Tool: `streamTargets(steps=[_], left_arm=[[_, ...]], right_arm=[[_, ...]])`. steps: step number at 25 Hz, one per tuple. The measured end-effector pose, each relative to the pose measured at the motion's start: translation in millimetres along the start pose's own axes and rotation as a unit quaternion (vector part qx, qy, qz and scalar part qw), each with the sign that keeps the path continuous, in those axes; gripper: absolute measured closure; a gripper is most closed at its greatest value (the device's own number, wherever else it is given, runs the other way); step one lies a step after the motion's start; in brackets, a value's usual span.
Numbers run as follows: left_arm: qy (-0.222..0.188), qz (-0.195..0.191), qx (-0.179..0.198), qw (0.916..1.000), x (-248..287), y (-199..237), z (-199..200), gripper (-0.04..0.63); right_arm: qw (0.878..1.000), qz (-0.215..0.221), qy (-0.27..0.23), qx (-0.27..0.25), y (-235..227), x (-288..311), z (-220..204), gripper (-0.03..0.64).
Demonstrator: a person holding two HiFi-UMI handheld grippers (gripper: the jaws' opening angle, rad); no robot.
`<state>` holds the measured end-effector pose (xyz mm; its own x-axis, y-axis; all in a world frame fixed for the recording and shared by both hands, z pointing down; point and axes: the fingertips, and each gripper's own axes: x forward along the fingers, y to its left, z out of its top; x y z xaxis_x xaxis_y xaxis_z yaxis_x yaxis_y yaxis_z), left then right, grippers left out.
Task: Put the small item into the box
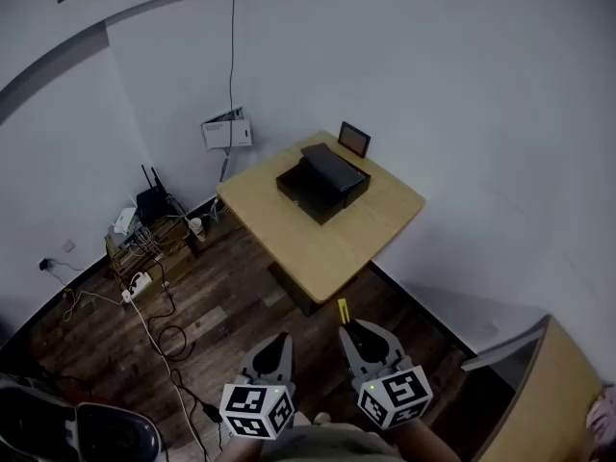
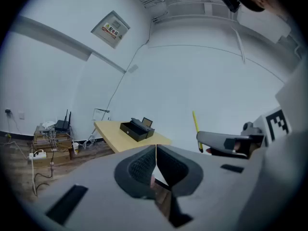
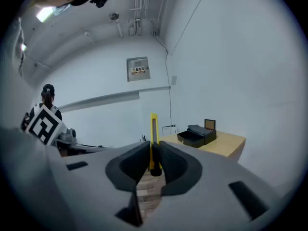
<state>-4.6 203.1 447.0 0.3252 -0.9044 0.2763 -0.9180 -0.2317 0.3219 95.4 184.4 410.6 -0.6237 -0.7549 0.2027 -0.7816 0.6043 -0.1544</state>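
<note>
A black box (image 1: 322, 183) with its lid set open stands on a light wooden table (image 1: 371, 234) across the room; it also shows in the left gripper view as the box (image 2: 136, 129) and in the right gripper view as the box (image 3: 196, 135). My right gripper (image 1: 356, 332) is shut on a thin yellow utility knife (image 3: 153, 138), which sticks up past the jaws; the knife (image 1: 343, 310) shows its tip in the head view and as a yellow stick (image 2: 195, 128) from the left. My left gripper (image 1: 277, 346) is shut and holds nothing. Both are held low, well short of the table.
A small framed picture (image 1: 354, 139) stands behind the box. Routers, a power strip and tangled cables (image 1: 144, 248) lie on a low shelf and the wooden floor at left. Another desk corner (image 1: 563, 393) is at lower right. A white wall runs behind the table.
</note>
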Motion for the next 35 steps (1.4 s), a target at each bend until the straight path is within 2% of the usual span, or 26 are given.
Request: streamTargets(steps=[6, 16, 21, 28, 35], left_arm=[[0.010, -0.028, 0.023, 0.9993, -10.3, -44.0, -10.6, 0.589], [0.011, -0.017, 0.017, 0.9996, -19.9, -59.7, -18.8, 0.589], [0.012, -0.028, 0.021, 0.9993, -17.9, -67.5, -21.9, 0.589], [0.027, -0.013, 0.018, 0.9994, 3.8, -51.9, -23.3, 0.589], [0.032, -0.018, 0.016, 0.9992, 65.4, -14.6, 0.1, 0.589]], right_arm=[[1.000, -0.016, -0.005, 0.013, -3.8, -39.5, -11.8, 0.565], [1.000, -0.012, -0.011, 0.000, -4.0, -63.7, -7.7, 0.565], [0.999, -0.018, -0.019, 0.023, -13.6, -68.4, -9.2, 0.565], [0.999, -0.011, -0.009, 0.032, -27.6, -43.8, -8.7, 0.565], [1.000, -0.013, -0.004, 0.028, -54.5, 21.9, 3.5, 0.565]])
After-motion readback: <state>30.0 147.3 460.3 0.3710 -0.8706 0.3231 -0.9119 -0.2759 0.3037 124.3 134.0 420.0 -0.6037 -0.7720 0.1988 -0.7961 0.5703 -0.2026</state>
